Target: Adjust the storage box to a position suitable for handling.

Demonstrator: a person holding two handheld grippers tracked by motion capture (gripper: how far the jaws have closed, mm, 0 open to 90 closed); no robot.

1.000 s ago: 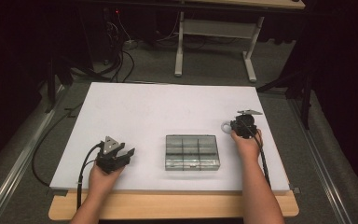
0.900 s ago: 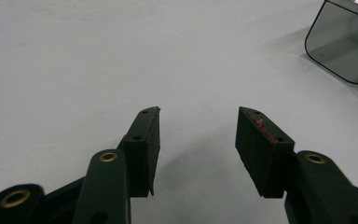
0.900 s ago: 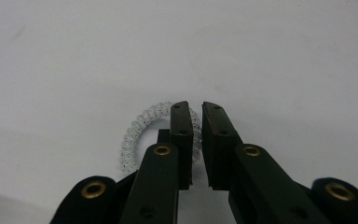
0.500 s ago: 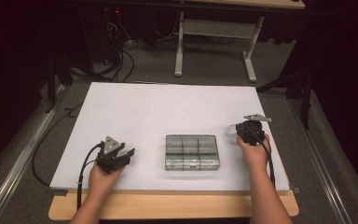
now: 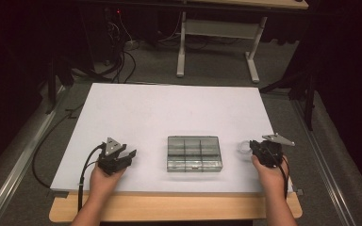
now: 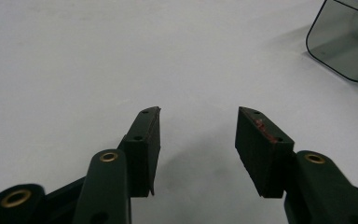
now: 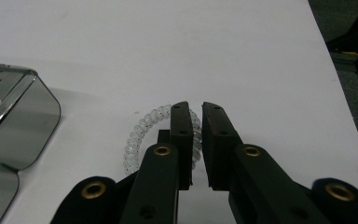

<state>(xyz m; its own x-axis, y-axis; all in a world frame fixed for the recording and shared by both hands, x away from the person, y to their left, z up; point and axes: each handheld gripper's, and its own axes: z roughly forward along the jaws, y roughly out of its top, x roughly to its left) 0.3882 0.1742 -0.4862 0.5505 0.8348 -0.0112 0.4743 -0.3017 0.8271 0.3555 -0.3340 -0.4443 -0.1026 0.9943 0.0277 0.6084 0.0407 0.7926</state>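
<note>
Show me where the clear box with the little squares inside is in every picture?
High view: the clear box sits mid-table, between the two grippers.
Left gripper view: its rounded corner is at the top right.
Right gripper view: its corner is at the left edge.
Shared landmark: the white table.

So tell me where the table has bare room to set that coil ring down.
Bare: the whole far half of the table beyond the clear compartment box, and the strip between the box and the left claw. Tight: between the box and the right claw gripping the coil ring.
</note>
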